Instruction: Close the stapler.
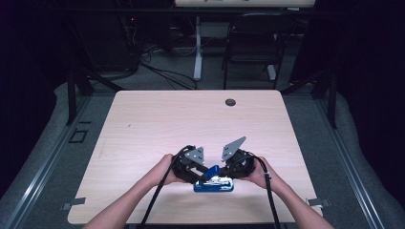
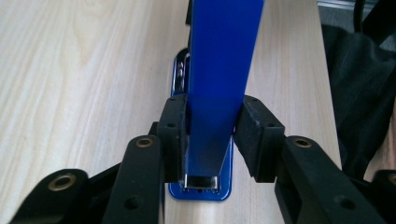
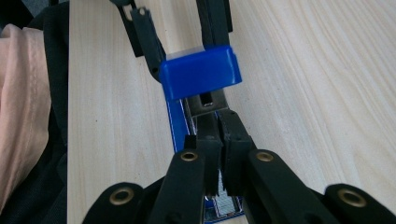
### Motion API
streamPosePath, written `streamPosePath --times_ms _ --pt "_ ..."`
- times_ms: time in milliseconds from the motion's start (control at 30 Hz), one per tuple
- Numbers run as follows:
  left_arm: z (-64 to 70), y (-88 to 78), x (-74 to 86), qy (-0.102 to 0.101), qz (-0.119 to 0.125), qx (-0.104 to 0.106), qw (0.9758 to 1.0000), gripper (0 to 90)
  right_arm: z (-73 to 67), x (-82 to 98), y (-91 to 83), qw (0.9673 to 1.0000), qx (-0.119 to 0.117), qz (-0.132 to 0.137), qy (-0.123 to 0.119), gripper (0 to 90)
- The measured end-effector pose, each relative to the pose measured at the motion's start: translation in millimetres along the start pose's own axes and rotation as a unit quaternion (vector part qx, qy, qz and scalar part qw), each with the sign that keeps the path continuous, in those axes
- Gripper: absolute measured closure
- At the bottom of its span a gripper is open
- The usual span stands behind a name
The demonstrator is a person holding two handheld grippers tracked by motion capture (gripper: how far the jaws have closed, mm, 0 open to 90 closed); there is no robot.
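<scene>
High view: blue stapler (image 1: 214, 183) near the front edge of the pale wooden table (image 1: 157, 119), between both hands, lid swung up and open. Left gripper (image 1: 203, 172) clamped on the raised blue lid (image 2: 219, 88), black pads pressed against both its sides. Right gripper (image 1: 224, 172) with jaws drawn nearly together, tips down on the metal staple channel (image 3: 205, 105) of the base; cannot tell whether anything is pinched between them. In the right gripper view, lid end (image 3: 201, 72) raised straight ahead of the tips, left jaws behind it. Small round grommet (image 1: 230, 102) near the far edge, well apart. Beyond the table, a black chair (image 1: 253, 43), a white table leg (image 1: 197, 47) and loose cables (image 1: 162, 71) on the floor.
</scene>
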State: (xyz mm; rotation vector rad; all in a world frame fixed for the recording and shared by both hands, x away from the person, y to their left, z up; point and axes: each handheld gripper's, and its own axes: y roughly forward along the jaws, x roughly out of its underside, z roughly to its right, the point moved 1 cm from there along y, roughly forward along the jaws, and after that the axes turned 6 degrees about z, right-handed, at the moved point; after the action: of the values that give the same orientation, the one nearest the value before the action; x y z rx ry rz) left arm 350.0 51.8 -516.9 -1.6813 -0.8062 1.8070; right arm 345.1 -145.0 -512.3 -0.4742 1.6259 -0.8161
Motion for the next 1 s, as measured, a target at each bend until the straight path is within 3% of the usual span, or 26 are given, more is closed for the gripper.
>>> streamPosePath --times_ms 133,300,733,1000 --pt "0.0 4.5 1.8 -0.003 -0.023 0.005 0.9997 59.2 -0.1 -0.2 -0.3 1.0000 -0.004 0.000 0.002 88.5" --pt "-1.1 4.8 4.8 -0.006 -0.027 0.002 0.9996 64.9 0.1 -0.1 -0.5 1.0000 -0.005 -0.003 0.001 88.2" --pt "0.7 13.4 4.3 -0.007 -0.033 -0.008 0.9994 65.1 9.6 4.7 -19.2 0.9998 0.015 -0.008 0.013 87.8" --pt "1.5 20.4 3.5 -0.009 -0.035 -0.012 0.9993 65.2 14.1 2.3 -34.9 0.9990 0.033 0.022 0.023 87.5"
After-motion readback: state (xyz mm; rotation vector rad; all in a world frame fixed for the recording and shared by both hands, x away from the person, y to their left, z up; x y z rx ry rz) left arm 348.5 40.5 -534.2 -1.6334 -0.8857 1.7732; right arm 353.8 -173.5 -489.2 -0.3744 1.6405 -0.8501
